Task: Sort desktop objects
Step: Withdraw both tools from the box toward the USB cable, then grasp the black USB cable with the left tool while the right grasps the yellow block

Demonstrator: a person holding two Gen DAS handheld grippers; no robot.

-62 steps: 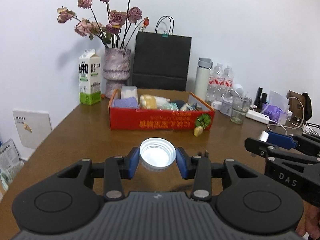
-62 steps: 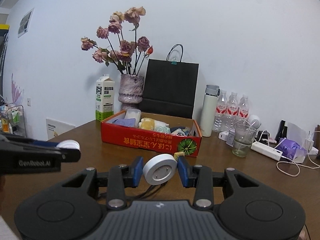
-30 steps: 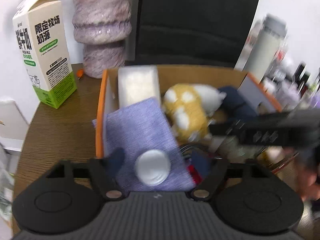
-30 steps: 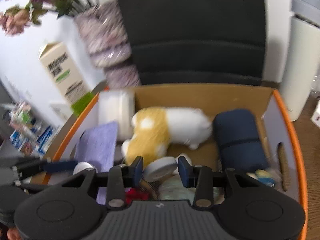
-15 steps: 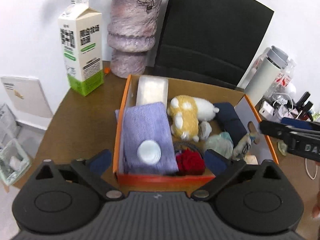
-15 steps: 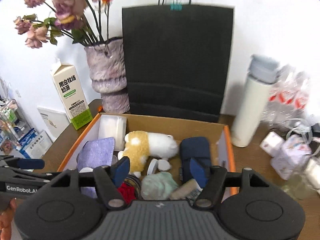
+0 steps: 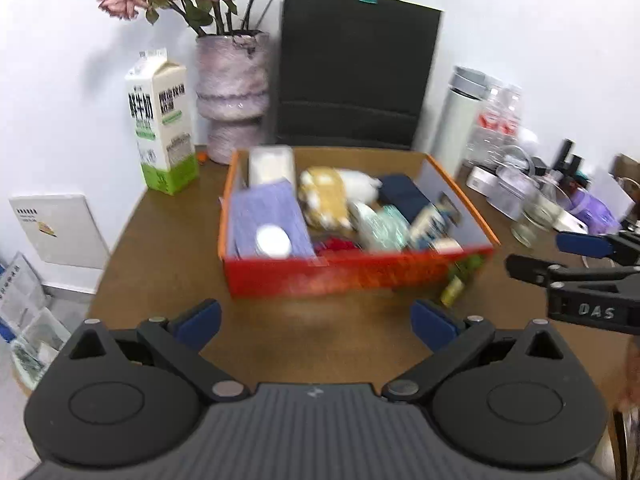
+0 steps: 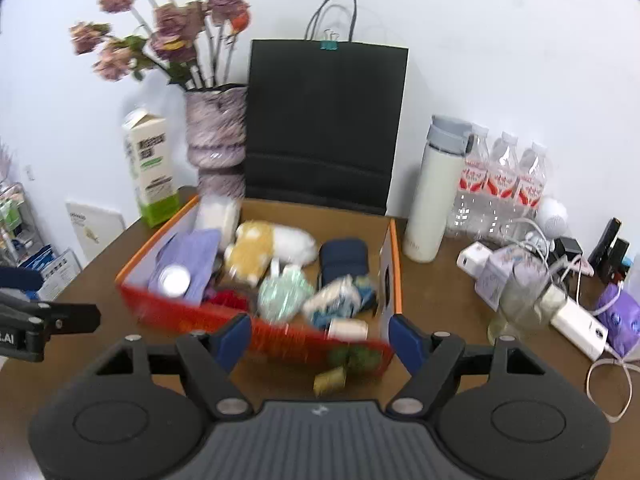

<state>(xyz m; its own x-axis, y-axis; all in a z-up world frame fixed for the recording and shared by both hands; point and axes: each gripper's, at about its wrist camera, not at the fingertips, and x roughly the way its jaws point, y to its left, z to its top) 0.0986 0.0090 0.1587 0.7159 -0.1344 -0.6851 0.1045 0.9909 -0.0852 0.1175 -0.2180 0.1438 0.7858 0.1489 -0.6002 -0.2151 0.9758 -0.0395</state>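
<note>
Left gripper [image 7: 316,320] fingers spread wide and empty, right gripper [image 8: 320,334] jaws opening and empty, both just short of red box [image 7: 352,276], white lid [image 7: 273,241] lying inside box on purple cloth [image 7: 268,216]

White wall [image 8: 480,40] behind brown table [image 7: 160,248]

On the brown table [image 8: 440,280] stand one red cardboard box [image 8: 280,336], one milk carton [image 8: 150,168], one purple vase [image 8: 216,136] of dried roses, one black paper bag [image 8: 324,128], one white thermos [image 8: 434,200], three water bottles [image 8: 502,184] and one glass [image 8: 520,300].
</note>
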